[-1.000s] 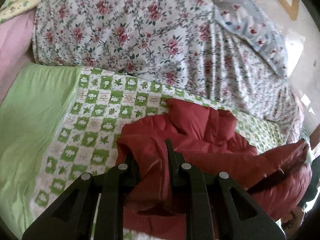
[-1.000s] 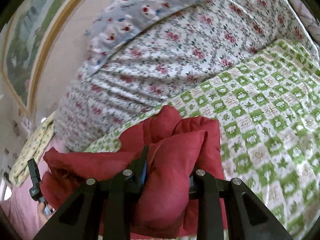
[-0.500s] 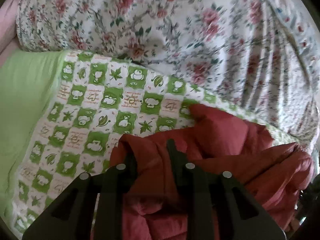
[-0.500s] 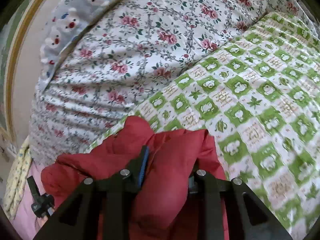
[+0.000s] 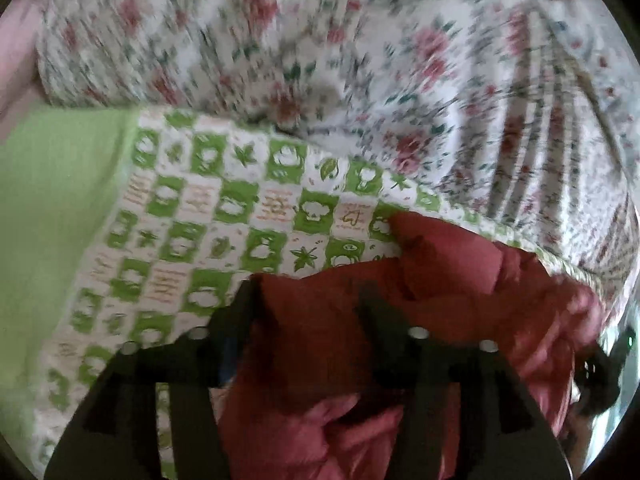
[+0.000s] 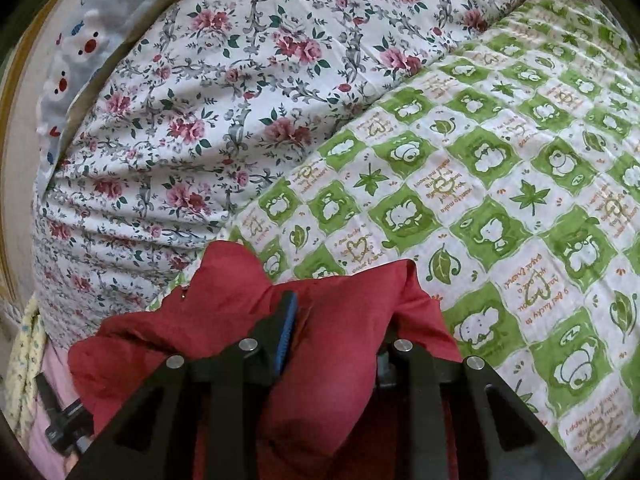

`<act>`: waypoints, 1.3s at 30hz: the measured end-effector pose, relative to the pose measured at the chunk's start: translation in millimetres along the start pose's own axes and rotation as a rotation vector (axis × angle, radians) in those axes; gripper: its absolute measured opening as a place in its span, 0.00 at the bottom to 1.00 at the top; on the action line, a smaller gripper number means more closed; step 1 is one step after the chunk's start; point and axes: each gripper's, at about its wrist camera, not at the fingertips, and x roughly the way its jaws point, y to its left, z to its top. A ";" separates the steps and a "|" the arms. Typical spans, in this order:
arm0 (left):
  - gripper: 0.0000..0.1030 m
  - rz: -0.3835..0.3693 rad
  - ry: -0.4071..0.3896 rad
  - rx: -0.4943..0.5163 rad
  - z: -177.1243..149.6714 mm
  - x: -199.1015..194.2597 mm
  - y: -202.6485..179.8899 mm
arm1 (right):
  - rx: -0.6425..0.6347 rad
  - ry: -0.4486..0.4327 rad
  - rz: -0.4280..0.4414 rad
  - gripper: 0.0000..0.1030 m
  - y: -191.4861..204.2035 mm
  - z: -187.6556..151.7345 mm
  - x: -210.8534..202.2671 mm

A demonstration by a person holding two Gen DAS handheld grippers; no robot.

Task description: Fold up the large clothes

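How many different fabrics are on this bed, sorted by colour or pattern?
Red padded garment: 1
Green-and-white checked quilt: 1
Rose-print duvet: 1
Grey cartoon-print pillow: 1
Plain green sheet: 1
Yellow floral cloth: 1
Total: 6

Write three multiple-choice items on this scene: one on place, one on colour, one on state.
1. Where does the floral duvet lie?
A. beyond the green checked quilt
B. under the jacket
C. on the floor

2. What colour is the jacket?
A. blue
B. red
C. grey

3. What do the right tongs do?
A. hang open over bare quilt
B. grip a pillow
C. pinch a thick fold of jacket

Answers:
1 A, the duvet rises behind the quilt's far edge.
2 B, red fabric fills both wrist views.
3 C, jacket fabric bulges between the two fingers; the left tongs hold it likewise.
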 end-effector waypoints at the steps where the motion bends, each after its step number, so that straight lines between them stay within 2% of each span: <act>1: 0.56 -0.005 -0.012 0.009 -3.4 -10.5 1.3 | 0.001 -0.001 0.002 0.27 -0.2 -0.4 0.0; 5: 0.56 -0.054 -0.059 0.053 -25.9 -58.6 3.4 | 0.009 0.005 0.006 0.28 -1.3 -0.3 1.5; 7: 0.56 -0.088 -0.060 0.083 -38.7 -70.3 -5.4 | 0.009 0.009 0.008 0.30 -0.1 0.1 1.4; 10: 0.56 -0.147 -0.036 0.151 -62.2 -76.5 -24.8 | 0.001 0.013 0.000 0.33 4.4 1.3 -0.9; 12: 0.56 -0.155 -0.028 0.223 -79.4 -73.5 -42.5 | -0.002 0.020 -0.002 0.34 6.9 2.8 -2.3; 16: 0.56 -0.124 -0.020 0.314 -102.3 -58.2 -64.6 | 0.001 0.039 0.007 0.37 8.1 7.7 -7.9; 20: 0.58 -0.042 -0.022 0.320 -106.2 -34.0 -66.2 | -0.043 0.025 0.011 0.44 20.6 10.1 -32.2; 24: 0.60 0.006 -0.044 0.315 -101.5 -21.3 -65.5 | -0.148 -0.074 0.012 0.57 46.6 -1.6 -81.4; 26: 0.60 0.028 -0.050 0.322 -100.9 -16.6 -67.5 | -0.212 -0.130 0.010 0.73 61.0 -14.5 -104.2; 28: 0.60 0.045 -0.057 0.329 -101.5 -14.7 -69.0 | -0.308 -0.164 0.008 0.74 78.9 -32.7 -120.0; 29: 0.60 0.052 -0.057 0.330 -101.2 -13.8 -69.7 | -0.371 -0.159 0.005 0.74 89.6 -44.1 -121.3; 32: 0.60 0.064 -0.052 0.321 -98.2 -12.2 -71.5 | -0.559 -0.036 -0.019 0.76 119.6 -71.1 -96.0; 34: 0.60 0.062 -0.041 0.309 -93.5 -13.0 -69.9 | -0.651 0.020 -0.071 0.75 130.7 -82.9 -73.7; 36: 0.60 0.057 -0.041 0.298 -86.6 -14.7 -65.3 | -0.668 0.072 -0.127 0.75 130.3 -83.1 -51.2; 39: 0.61 0.101 -0.025 0.281 -74.4 -5.7 -55.3 | -0.606 0.110 -0.189 0.75 113.7 -68.3 -25.1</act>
